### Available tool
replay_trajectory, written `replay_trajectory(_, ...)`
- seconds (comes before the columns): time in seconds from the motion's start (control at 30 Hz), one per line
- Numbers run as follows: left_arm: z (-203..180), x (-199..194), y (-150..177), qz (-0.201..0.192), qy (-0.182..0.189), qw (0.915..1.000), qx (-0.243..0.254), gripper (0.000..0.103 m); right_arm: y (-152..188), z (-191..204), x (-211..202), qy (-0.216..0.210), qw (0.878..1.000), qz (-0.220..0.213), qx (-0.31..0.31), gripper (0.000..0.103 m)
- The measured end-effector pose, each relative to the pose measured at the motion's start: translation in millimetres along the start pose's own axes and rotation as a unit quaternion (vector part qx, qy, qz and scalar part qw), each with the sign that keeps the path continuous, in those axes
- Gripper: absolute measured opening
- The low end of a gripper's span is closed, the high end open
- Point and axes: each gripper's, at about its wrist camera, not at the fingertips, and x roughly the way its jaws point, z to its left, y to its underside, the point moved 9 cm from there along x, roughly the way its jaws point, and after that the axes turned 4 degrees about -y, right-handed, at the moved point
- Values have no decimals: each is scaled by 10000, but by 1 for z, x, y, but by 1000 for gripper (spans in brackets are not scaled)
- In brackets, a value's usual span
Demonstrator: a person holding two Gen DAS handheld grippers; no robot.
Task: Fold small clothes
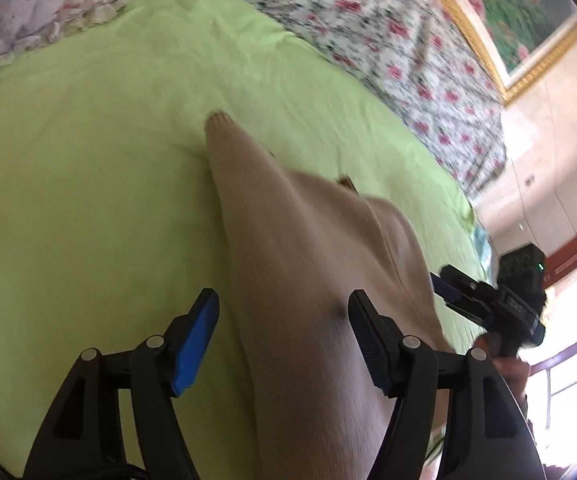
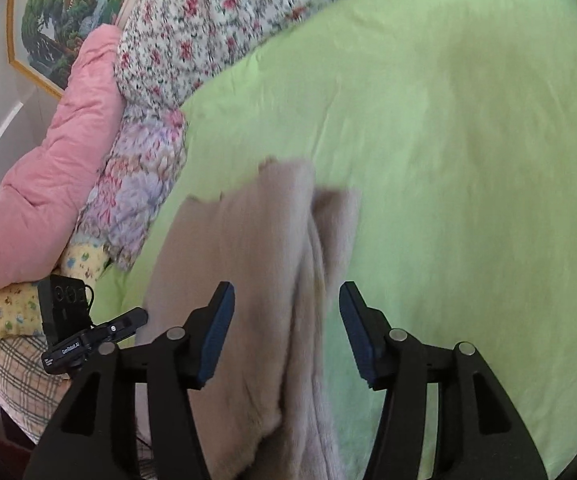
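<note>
Beige knit, a small sweater [image 1: 320, 264], lies on the green sheet [image 1: 88, 200] in front of me, and both my tools are over its near part. I judge the fold has been laid: in the right wrist view the sweater [image 2: 248, 280] shows one layer doubled over another, with a sleeve end poking out on the far side. It sits out on the open sheet, apart from the floral quilt [image 2: 192, 28] and pink duvet [image 2: 60, 152] bunched along the far edge, which gives me flat room to work.

My left gripper [image 1: 284, 340] is spread, blue pads clear of the cloth on both sides; the knit passes between them and under them but nothing pinches it. My right gripper [image 2: 286, 336] is likewise parted, the folded edge running between its fingers without either pad pressing. So neither tool holds the garment, as I read it.

Both tools tilt down toward the bed at a moderate slant, side by side. From the left view I see the right gripper [image 1: 448, 284] just beyond the sweater's right edge, with a hand [image 1: 504, 364] behind it.
</note>
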Motion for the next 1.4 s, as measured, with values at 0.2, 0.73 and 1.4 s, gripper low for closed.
replay_trajectory(0.2,18,45,-36,157,-298,9985,-442,68,-21,15,31,29,9997,88,-242,56)
replay_trajectory(0.73,-5,73,-48,52,-1105,9916,664,27,-21,-27,53,890,9946,172,-510,9)
replay_trajectory(1.4,-28,-72,159,-228,-869,9874,1301,54,112,25,-80,448,9976,-524,20,42)
